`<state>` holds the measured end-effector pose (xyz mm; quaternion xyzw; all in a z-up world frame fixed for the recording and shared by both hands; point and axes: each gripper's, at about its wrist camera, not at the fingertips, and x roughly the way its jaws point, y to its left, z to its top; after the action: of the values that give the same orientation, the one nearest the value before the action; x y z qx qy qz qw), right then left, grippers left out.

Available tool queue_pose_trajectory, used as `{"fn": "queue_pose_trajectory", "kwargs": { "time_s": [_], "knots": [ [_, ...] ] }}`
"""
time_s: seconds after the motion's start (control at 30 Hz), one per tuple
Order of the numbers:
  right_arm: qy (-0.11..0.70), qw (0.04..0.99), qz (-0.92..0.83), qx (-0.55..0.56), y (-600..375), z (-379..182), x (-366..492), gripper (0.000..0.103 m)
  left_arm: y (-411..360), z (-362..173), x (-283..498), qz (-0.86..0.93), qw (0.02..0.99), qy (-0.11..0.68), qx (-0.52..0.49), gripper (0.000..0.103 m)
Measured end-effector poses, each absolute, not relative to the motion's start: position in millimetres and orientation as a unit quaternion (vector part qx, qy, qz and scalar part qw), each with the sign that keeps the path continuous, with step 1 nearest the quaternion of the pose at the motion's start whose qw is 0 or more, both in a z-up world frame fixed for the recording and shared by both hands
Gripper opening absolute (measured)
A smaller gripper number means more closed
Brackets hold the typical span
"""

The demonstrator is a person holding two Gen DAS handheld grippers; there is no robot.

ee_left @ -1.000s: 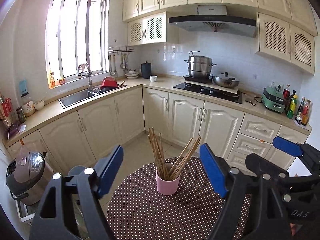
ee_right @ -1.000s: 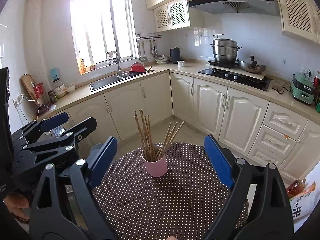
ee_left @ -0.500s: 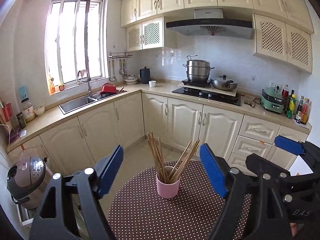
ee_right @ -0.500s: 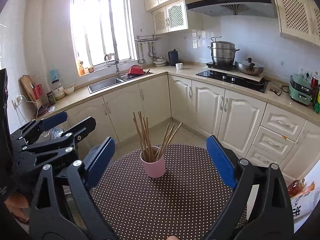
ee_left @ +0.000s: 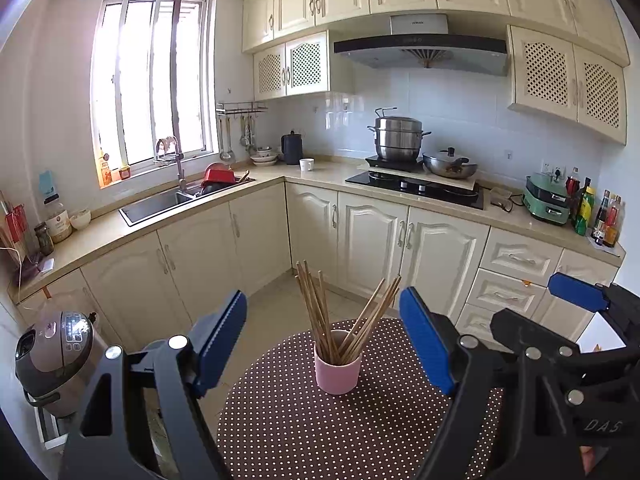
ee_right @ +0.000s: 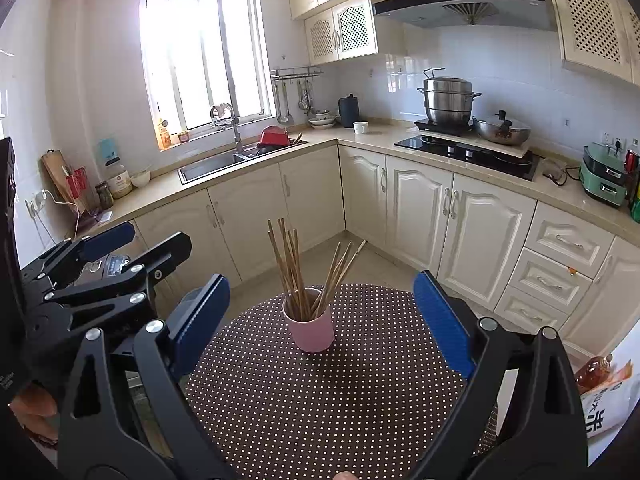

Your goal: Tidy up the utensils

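Blue-padded left tool (ee_left: 324,332) and right tool (ee_right: 320,312) level, agape, flanking pink cup (ee_left: 337,364).

The left gripper (ee_left: 323,340) and the right gripper (ee_right: 322,320) are both wide open, side by side, holding nothing, pointing forward.
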<state>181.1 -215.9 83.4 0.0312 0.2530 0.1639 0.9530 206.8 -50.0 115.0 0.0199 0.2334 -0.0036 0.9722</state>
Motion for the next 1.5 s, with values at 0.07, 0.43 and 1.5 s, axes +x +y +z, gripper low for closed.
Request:
{"fn": "queue_pose_trajectory", "kwargs": {
  "time_s": [0.07, 0.43, 1.5],
  "knots": [
    [0.253, 0.953, 0.164, 0.032, -216.1, 83.8, 182.0, 0.091, -49.8, 115.0, 206.6, -0.004, 0.972, 0.233, 0.019, 0.078],
    [0.256, 0.952, 0.164, 0.033, -216.9, 81.9, 180.4, 0.091, -47.3, 112.9, 207.3, -0.003, 0.971, 0.238, 0.021, 0.078],
    [0.261, 0.951, 0.164, 0.035, -216.2, 76.5, 181.0, 0.092, -44.9, 105.2, 207.1, 0.000, 0.969, 0.245, 0.020, 0.078]
  ]
}}
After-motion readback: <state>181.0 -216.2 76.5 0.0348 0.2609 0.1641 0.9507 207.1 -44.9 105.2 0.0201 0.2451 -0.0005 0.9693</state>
